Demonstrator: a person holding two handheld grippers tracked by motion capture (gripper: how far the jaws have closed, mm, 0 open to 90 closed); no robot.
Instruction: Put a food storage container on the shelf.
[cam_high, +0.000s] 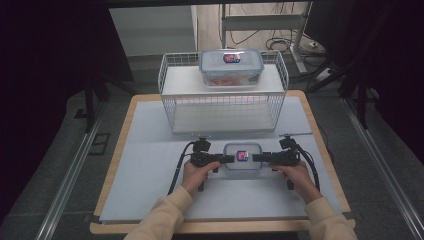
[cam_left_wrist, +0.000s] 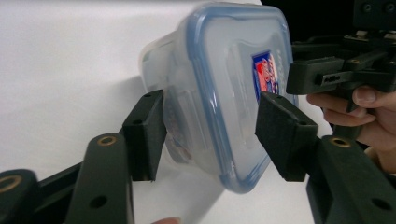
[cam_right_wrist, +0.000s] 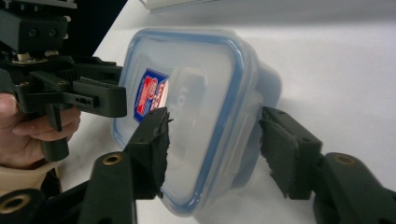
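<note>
A small clear container (cam_high: 242, 167) with a blue-rimmed lid and a red and blue sticker sits in the middle of the white mat. My left gripper (cam_high: 229, 159) holds its left end and my right gripper (cam_high: 256, 158) its right end. In the left gripper view the container (cam_left_wrist: 224, 70) lies between the jaws of the left gripper (cam_left_wrist: 212, 135), one pad on the lid and the other against the body. In the right gripper view, the right gripper (cam_right_wrist: 212, 149) clamps the container (cam_right_wrist: 201, 60) the same way.
Behind the container stands a white wire rack (cam_high: 223, 107) with an open lower shelf. On its top sits a larger clear container (cam_high: 231, 67) with a blue-rimmed lid. The mat (cam_high: 150, 165) covers a wooden table; dark floor and stands surround it.
</note>
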